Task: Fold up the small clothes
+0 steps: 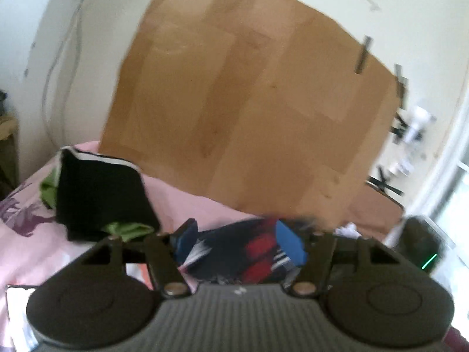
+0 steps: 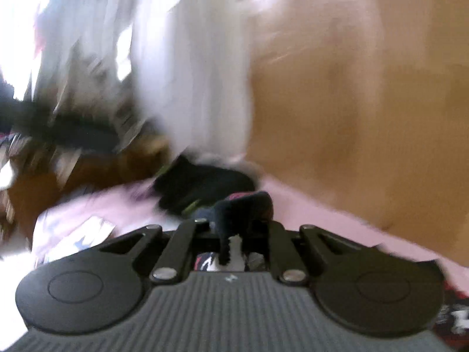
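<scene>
Left wrist view: the left gripper (image 1: 239, 242) fills the lower frame, its jaws standing apart, a blue pad (image 1: 290, 245) on the right one and a blue pad on the left. Between and just beyond them lies a dark garment (image 1: 234, 253) with red and white marks, on the pink sheet (image 1: 35, 252); the blur hides whether the pads touch it. At middle left, well apart from the jaws, sits a folded black cloth (image 1: 99, 193), with a green cloth (image 1: 129, 230) peeping out under it and at its left side. A large brown board (image 1: 249, 96) leans against the wall behind, filling the frame's centre. At far right is a dark device (image 1: 422, 243) with a green light. A white strip shows at the lower left corner.

Right wrist view, heavily blurred: the right gripper (image 2: 234, 228) has its jaws drawn narrow, pinching a fold of dark cloth (image 2: 246, 205) that bunches up above them at centre, a white bit hanging below. Just behind, upper left of the jaws, lies a black pile (image 2: 202, 184) on the pink sheet (image 2: 322, 220). The brown board (image 2: 366, 102) fills the right; the left is a pale smear.
</scene>
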Tool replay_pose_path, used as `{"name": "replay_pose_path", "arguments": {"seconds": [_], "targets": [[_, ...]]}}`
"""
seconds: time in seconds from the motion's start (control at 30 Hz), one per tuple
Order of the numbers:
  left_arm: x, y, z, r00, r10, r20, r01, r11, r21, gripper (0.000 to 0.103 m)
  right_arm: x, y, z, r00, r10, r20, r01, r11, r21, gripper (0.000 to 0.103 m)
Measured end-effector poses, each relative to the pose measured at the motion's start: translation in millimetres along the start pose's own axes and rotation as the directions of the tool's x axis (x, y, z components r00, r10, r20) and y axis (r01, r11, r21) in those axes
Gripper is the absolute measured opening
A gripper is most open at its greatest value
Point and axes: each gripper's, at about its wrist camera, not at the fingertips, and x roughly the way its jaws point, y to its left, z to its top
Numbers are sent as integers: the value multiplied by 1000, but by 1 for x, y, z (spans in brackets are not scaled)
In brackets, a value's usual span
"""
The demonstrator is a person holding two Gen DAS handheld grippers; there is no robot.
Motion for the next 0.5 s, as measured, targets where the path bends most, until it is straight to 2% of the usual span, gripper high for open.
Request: {"name": "replay_pose_path", "arguments": {"seconds": [0.07, 0.13, 0.2, 0.23, 0.27, 0.43, 0.5], "targets": [[21, 8, 3, 999, 32, -30, -33, 999, -41, 60, -24, -48, 20, 997, -55, 53, 51, 995, 83, 11], [48, 11, 3, 996, 51, -78, -56, 997, -54, 62, -49, -89, 25, 991, -114, 69, 102, 983, 150, 11], [85, 16, 1, 988, 58, -142, -66, 996, -53, 69, -64, -120, 14, 990, -138, 39, 127, 969, 212, 11], [106, 19, 0, 982, 52, -179, -62, 997, -53, 77, -68, -137, 4, 989, -146, 11, 139, 958, 252, 12], [129, 18, -2, 974, 49, -220, -63, 996, -56, 81, -67, -147, -4, 989, -146, -14, 144, 947, 287, 12], [231, 7, -17, 921, 20, -389, -46, 997, -58, 82, -64, -176, -45, 994, -72, -80, 99, 900, 424, 12], [262, 1, -27, 901, -6, -434, -24, 998, -64, 76, -63, -176, -47, 996, -44, -83, 76, 891, 447, 12]]}}
